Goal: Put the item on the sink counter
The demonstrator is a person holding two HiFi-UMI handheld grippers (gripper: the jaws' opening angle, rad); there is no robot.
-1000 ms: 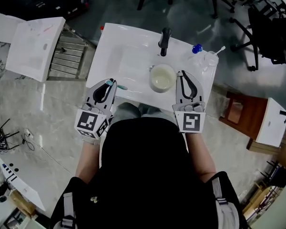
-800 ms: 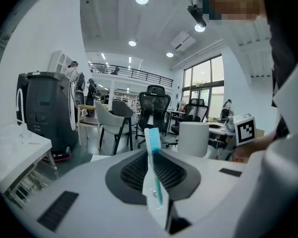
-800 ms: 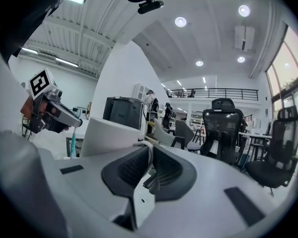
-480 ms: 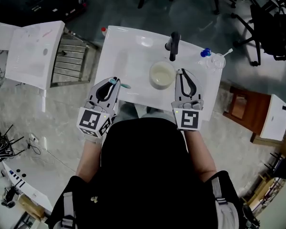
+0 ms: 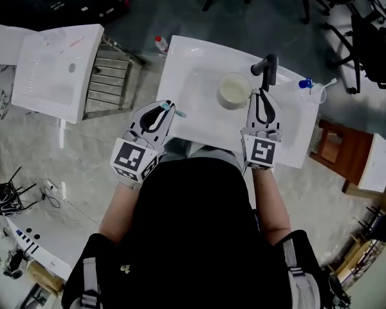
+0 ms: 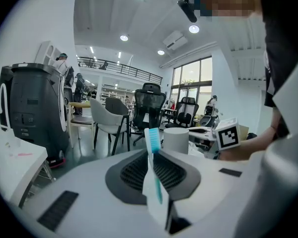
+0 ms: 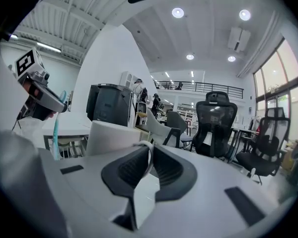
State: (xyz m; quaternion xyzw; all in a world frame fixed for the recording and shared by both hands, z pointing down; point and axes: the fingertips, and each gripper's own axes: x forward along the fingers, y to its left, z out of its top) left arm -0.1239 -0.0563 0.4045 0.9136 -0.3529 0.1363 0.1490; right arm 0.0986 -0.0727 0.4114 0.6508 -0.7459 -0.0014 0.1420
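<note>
The white bench (image 5: 291,131) with the sink bowl (image 5: 202,85) in it is right in front of the person. The left tool (image 5: 166,107) is at the bench's near left edge, at 8 o'clock from the bowl. Its jaws are narrow and pinch a toothbrush (image 5: 178,113). The blue-green brush end pokes out over the bench edge.

The right tool (image 5: 262,93) is just on the near side of the black tap (image 5: 267,69). Its jaws are almost together on the thin handle (image 7: 148,155) of a white cup (image 5: 233,91). The cup is over the bowl, just beside the tap at its 8 o'clock. I cannot tell if it rests or hangs.

The flat strip along the near edge, between the two tools, is open white bench. At 3 o'clock from the tap, a clear glass (image 5: 316,94) and a small blue thing (image 5: 303,83) sit close to the far right edge. A small red-capped bottle (image 5: 159,44) is on the floor (image 5: 180,11) past the far left corner.

Only the left gripper view shows the toothbrush standing straight up between the jaws, bristles on top. Only the right gripper view shows the handle's white loop caught in the jaws. Only the head view shows the bench edges.
</note>
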